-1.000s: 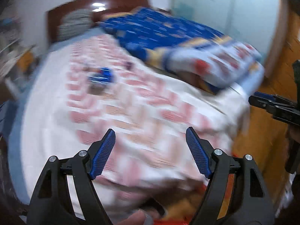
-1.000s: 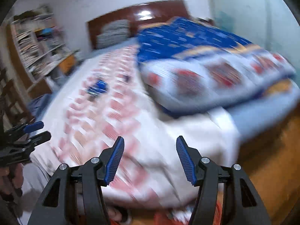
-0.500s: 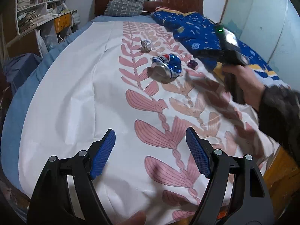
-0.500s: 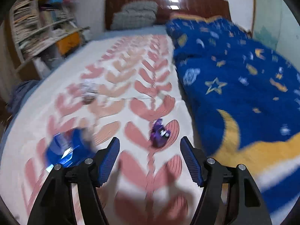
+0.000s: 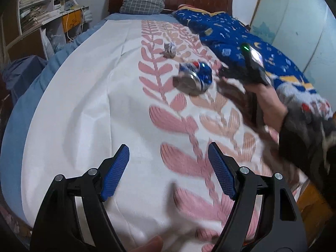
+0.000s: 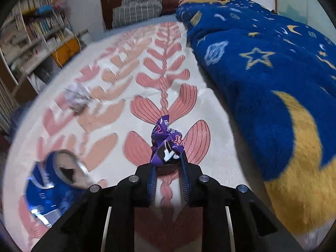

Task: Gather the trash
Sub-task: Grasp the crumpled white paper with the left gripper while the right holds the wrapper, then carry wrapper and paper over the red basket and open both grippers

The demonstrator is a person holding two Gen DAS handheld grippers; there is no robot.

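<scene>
Trash lay on your white bedsheet (image 5: 84, 109) with pink leaves: 1 purple wrapper (image 6: 166, 145), 1 blue can (image 6: 50, 187) at 8 o'clock, 1 crumpled paper (image 6: 75, 98) at 10. Your right gripper (image 6: 168, 157) was closing on the wrapper; your left gripper (image 5: 168, 168) gaped, empty. Bookshelves (image 5: 35, 10) stood at 10 o'clock.

Bed (image 5: 84, 109) with can (image 5: 195, 77), wrappers, blanket (image 6: 262, 63).

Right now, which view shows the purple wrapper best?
The right wrist view: the purple wrapper sits sharp and central, pinched between the closing right claw. The left wrist view hides it behind that claw's body, past the blue can.
</scene>
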